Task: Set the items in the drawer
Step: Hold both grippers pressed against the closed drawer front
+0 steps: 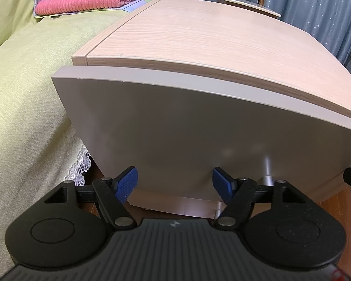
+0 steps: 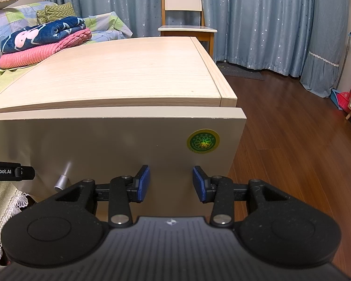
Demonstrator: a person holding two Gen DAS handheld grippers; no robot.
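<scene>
While both views face drawer front, only right shows sticker.

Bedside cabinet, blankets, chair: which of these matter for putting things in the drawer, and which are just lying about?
For the job: drawer front; knob; left hand-held gripper; right hand-held gripper, both open.

Lying about: folded blankets; chair; curtains; round sticker.

Grey-fronted drawer closed; knob silver
</scene>
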